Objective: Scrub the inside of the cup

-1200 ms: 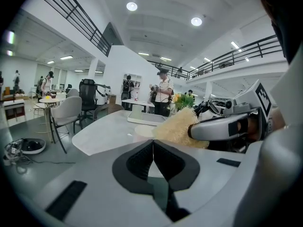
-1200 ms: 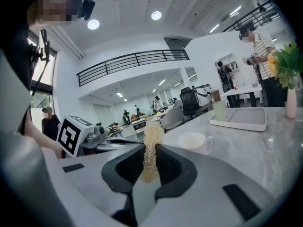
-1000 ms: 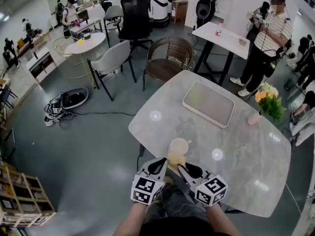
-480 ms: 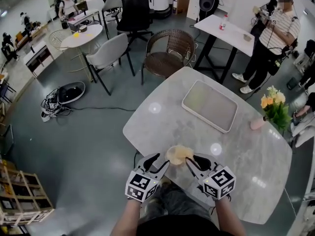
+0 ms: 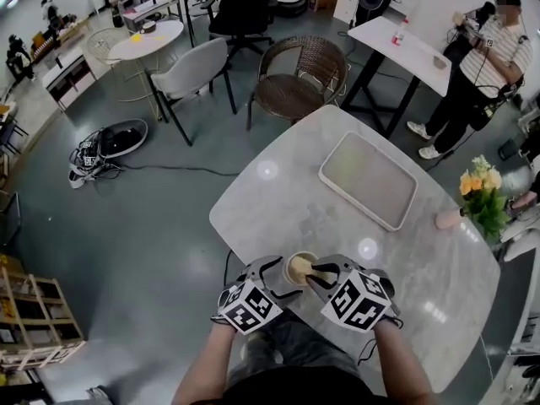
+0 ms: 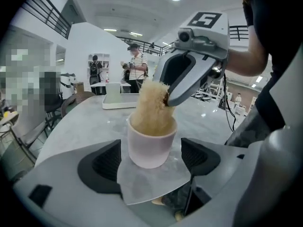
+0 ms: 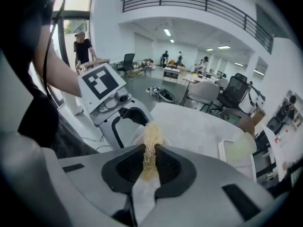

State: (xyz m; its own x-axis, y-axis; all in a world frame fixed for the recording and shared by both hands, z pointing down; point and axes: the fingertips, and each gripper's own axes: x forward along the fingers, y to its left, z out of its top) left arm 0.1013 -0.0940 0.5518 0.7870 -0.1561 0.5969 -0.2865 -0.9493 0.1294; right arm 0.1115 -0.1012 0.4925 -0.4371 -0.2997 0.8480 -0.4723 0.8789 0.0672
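Observation:
A pale pink cup [image 6: 150, 148] stands upright on the marble table [image 5: 278, 201], close to its near edge. My left gripper [image 6: 151, 161] is around it, jaws opening, with a gap between each pad and the cup wall. My right gripper [image 7: 150, 161] is shut on a yellowish fibrous scrubber [image 7: 151, 143]. The scrubber [image 6: 150, 111] fills the cup's mouth and sticks up out of it, with the right gripper [image 6: 166, 98] coming in from above on the right. In the head view the cup [image 5: 293, 264] sits between the left gripper [image 5: 283, 278] and the right gripper [image 5: 319, 272].
A white tray [image 5: 369, 180] lies at the table's far side. A pink vase with flowers [image 5: 481, 197] stands at the right edge. A wicker chair [image 5: 295, 87] and a grey chair [image 5: 194, 70] stand beyond the table. A person [image 5: 489, 49] stands at the far right.
The cup, tipped half a second ago, now stands upright on the table. The left jaws have spread away from it. The scrubber sits deeper in the cup.

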